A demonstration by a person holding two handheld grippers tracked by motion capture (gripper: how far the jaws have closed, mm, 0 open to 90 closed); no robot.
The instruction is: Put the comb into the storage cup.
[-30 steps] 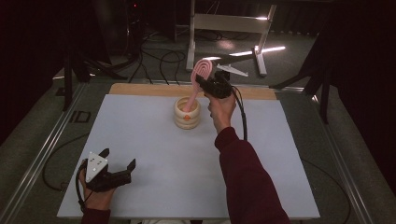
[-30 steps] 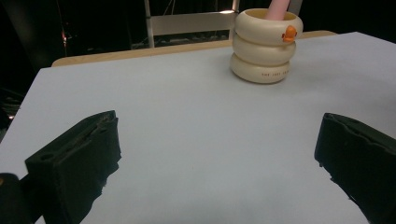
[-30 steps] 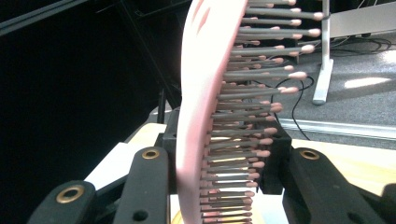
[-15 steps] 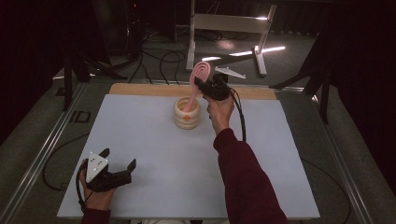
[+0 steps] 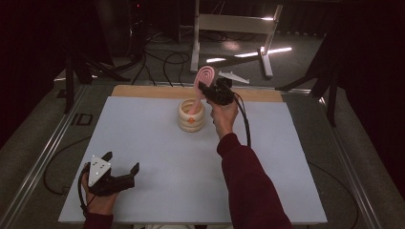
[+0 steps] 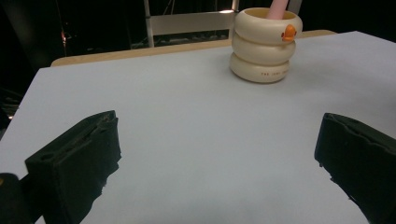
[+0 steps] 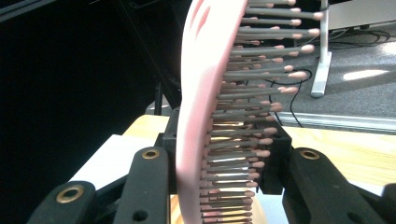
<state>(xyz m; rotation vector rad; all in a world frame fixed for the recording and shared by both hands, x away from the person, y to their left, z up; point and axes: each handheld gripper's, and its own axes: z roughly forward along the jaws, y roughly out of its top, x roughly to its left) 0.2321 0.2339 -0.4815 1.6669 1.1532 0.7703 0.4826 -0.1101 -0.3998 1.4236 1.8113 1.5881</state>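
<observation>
A pink hairbrush (image 5: 206,76) stands nearly upright, its handle end inside a cream ribbed cup (image 5: 191,116) with an orange duck mark, at the back middle of the white table sheet (image 5: 157,143). My right gripper (image 5: 206,89) is shut on the brush head from the right; in the right gripper view the brush (image 7: 205,93) and its bristles sit between the jaws of the right gripper (image 7: 226,161). My left gripper (image 5: 122,162) rests open at the near left corner. Its view, between the jaws of the left gripper (image 6: 218,137), shows the cup (image 6: 266,51) and the brush handle (image 6: 279,8) far ahead.
A wooden strip (image 5: 143,91) borders the sheet's far edge. Beyond the table stand a white metal frame (image 5: 234,24) and cables (image 5: 162,57) on the floor. Metal rails (image 5: 45,157) run along the table's sides. The right gripper's cable (image 5: 246,124) hangs beside the sleeve.
The right gripper and the brush have sunk very slightly toward the cup. The left gripper has stayed where it was.
</observation>
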